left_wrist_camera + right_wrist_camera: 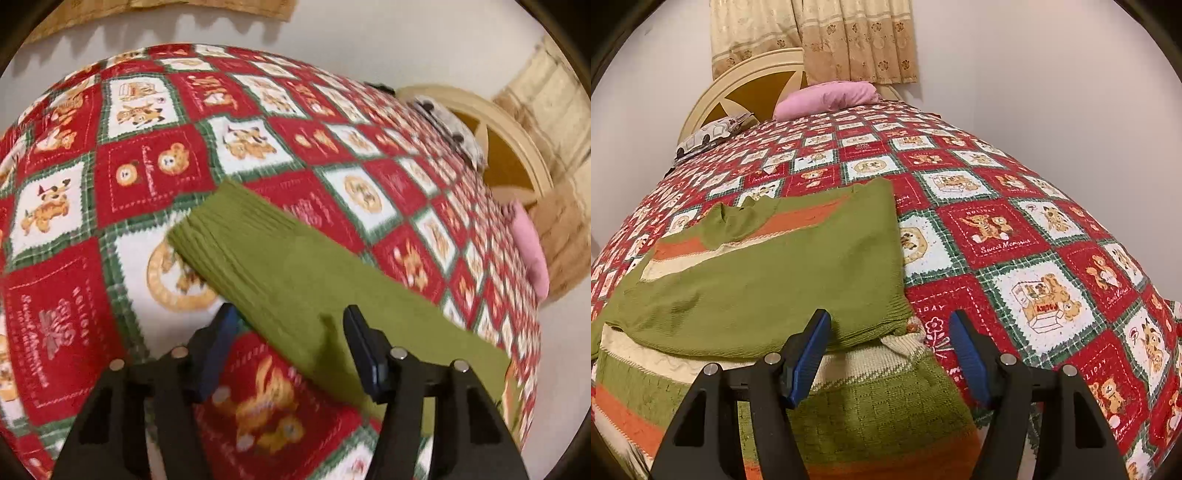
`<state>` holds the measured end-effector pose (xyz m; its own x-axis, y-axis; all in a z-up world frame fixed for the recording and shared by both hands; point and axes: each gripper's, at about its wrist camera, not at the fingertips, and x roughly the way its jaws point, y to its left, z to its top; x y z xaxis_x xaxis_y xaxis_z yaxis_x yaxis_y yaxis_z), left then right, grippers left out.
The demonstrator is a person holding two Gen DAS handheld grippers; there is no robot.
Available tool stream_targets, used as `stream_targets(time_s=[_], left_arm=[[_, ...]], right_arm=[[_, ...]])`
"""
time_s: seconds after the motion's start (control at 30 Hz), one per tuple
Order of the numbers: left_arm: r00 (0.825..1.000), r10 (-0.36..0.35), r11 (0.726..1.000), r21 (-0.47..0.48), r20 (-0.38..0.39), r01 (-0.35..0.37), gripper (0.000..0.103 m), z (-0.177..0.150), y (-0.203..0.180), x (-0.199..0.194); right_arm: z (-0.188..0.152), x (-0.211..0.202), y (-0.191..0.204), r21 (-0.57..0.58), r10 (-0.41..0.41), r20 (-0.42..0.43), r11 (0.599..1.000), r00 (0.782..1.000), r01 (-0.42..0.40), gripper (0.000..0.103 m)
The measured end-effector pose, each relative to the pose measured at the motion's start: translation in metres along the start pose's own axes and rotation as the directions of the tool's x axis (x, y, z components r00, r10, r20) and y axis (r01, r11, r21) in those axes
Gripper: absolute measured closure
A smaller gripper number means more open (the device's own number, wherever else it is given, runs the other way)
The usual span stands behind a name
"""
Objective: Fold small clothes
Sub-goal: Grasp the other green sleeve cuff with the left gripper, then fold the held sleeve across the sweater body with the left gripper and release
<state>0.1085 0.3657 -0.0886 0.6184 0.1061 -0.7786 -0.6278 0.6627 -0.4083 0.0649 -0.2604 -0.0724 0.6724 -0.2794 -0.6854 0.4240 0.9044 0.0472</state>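
Green knit sweater (768,280) lies on the red patchwork bedspread (1015,236), near-left part of the bed, partly folded: 1 sleeve (295,280) lies flat, its ribbed cuff pointing far-left, long axis diagonal.

Right gripper (890,354) released, jaws apart over the sweater's near-right hem corner, nothing pinched. Left gripper (291,354) also unclenched, straddling the sleeve without pressing it.

Judgement: light, soft, floppy knit; it will sag and stretch, not slip. Best holds are the ribbed cuff and hem corners, where the fabric is thickest. Pink pillow (827,98) far off, no obstruction.
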Motion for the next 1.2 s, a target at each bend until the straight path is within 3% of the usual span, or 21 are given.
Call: stream_targets(time_s=[0.1,0.17,0.2,0.4,0.5,0.63,0.77,0.83,0.93,1.07,1.2], left_arm=[[0.999,0.021,0.999,0.038,0.027,-0.022,0.056,-0.004,-0.006,-0.001],[0.999,0.036,0.997,0.07,0.034,-0.038,0.085,-0.005,-0.01,0.0],[0.999,0.031,0.997,0.074,0.031,-0.033,0.092,-0.004,-0.01,0.001],[0.991,0.09,0.976,0.188,0.099,-0.108,0.095,-0.004,-0.043,-0.004],[0.989,0.003,0.959,0.281,0.151,-0.046,0.095,-0.013,-0.088,-0.026],[0.969,-0.133,0.886,0.463,0.208,0.022,0.095,-0.051,-0.163,-0.06],[0.945,-0.293,0.766,0.627,0.146,0.141,0.095,-0.112,-0.239,-0.08],[0.939,-0.329,0.704,0.688,0.098,0.175,0.095,-0.149,-0.27,-0.08],[0.942,-0.334,0.646,0.735,0.031,0.205,0.095,-0.189,-0.297,-0.07],[0.962,-0.27,0.581,0.79,-0.037,0.193,0.095,-0.235,-0.316,-0.043],[0.981,-0.167,0.555,0.813,-0.097,0.175,0.088,-0.255,-0.313,-0.021]], right_arm=[[0.0,0.003,0.0,-0.001,-0.003,-0.015,1.0,1.0,0.003,0.036],[0.0,0.006,0.0,-0.001,-0.007,-0.027,1.0,1.0,0.007,0.036],[0.0,0.006,0.0,-0.001,-0.009,-0.03,1.0,1.0,0.009,0.036],[0.0,0.007,-0.002,0.0,-0.008,-0.028,1.0,1.0,0.008,0.036],[0.0,0.007,-0.002,0.001,-0.007,-0.028,1.0,1.0,0.007,0.036],[0.0,0.007,-0.002,-0.001,-0.01,-0.029,1.0,1.0,0.01,0.036],[0.0,0.007,-0.002,0.001,-0.009,-0.03,1.0,1.0,0.009,0.036],[0.0,0.007,-0.002,0.003,-0.007,-0.029,1.0,1.0,0.007,0.036],[0.0,0.007,-0.002,0.008,-0.003,-0.03,1.0,1.0,0.004,0.036],[-0.001,0.01,-0.004,0.017,0.007,-0.037,1.0,0.999,-0.007,0.036],[-0.001,0.011,-0.007,0.032,0.02,-0.044,0.999,0.999,-0.018,0.036]])
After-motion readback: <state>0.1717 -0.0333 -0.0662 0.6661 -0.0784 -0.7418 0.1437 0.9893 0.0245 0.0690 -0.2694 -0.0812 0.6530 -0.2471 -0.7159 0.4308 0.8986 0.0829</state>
